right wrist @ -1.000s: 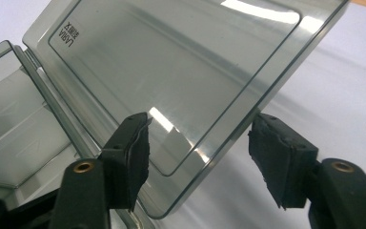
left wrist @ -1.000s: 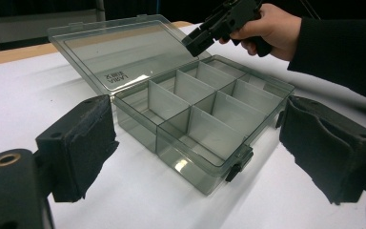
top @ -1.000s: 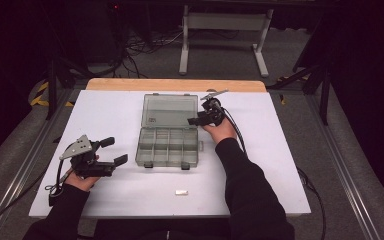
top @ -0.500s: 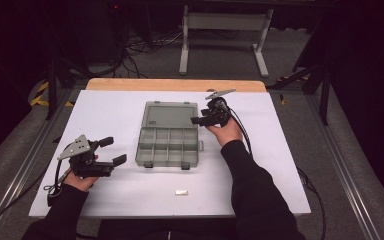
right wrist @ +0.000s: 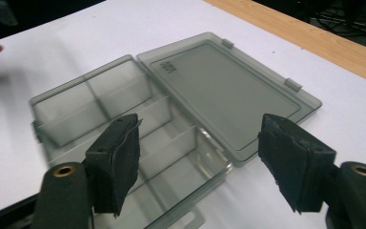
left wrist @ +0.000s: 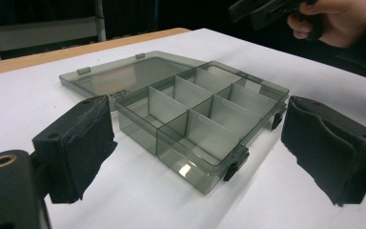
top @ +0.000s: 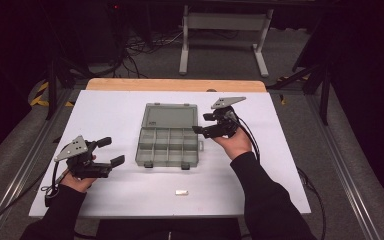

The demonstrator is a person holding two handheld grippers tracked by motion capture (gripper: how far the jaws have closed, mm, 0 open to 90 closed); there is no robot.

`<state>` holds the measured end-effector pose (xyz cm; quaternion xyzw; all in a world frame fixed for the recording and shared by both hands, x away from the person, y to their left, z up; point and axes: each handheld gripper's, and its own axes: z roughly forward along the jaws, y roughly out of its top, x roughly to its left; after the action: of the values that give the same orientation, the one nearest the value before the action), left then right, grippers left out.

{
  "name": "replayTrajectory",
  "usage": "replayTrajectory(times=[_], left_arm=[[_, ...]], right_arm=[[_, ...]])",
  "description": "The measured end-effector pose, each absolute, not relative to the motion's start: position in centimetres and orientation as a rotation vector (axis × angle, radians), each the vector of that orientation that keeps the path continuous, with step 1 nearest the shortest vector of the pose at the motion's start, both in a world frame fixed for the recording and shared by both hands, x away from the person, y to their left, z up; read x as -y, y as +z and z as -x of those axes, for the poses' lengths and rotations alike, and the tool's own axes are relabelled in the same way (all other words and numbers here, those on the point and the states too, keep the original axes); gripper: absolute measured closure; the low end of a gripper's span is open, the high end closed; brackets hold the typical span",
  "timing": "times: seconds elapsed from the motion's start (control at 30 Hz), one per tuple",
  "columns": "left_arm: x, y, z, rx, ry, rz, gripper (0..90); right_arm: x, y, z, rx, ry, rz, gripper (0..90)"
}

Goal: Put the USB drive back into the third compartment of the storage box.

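A clear grey compartment box (top: 167, 147) lies open mid-table, its lid (top: 170, 116) flat on the far side and its several compartments empty. My right gripper (top: 201, 123) hovers at the box's right edge, level with the hinge. Its jaws are open and have just been opening; nothing is pressed between them. In the right gripper view the lid (right wrist: 228, 90) and tray (right wrist: 100, 109) lie below my right gripper (right wrist: 205, 160). My left gripper (top: 111, 151) rests open, left of the box. In the left gripper view, my left gripper (left wrist: 200, 148) faces the box (left wrist: 195, 109).
A small white piece (top: 181, 192) lies on the white table sheet (top: 290, 165) near the front edge. A wooden strip (top: 175, 85) runs along the far edge. A metal stand (top: 225, 30) and cables sit on the floor beyond.
My right gripper has lifted and shifted a little beside the box's right edge, with its jaws spread wider. The lid stays flat and the left gripper has not moved.
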<state>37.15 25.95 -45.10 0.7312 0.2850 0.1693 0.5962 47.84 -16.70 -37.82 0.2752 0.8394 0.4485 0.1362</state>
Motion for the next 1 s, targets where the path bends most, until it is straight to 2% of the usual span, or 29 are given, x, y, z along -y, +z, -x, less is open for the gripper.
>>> replayTrajectory(times=[0.4,0.73,1.0], left_arm=[[-26.1,-45.0,-37.0,-0.658,0.4,-1.696,10.9],[-26.2,-45.0,-36.9,-0.658,0.401,-1.698,10.8],[-26.2,-45.0,-36.9,-0.659,0.396,-1.692,10.8]], right_arm=[[15.2,-36.3,-43.9,-2.503,1.271,-0.612,26.1],[13.8,-36.3,-42.0,-2.588,1.202,-0.473,18.7],[13.4,-36.4,-40.9,-2.62,1.182,-0.418,17.1]])
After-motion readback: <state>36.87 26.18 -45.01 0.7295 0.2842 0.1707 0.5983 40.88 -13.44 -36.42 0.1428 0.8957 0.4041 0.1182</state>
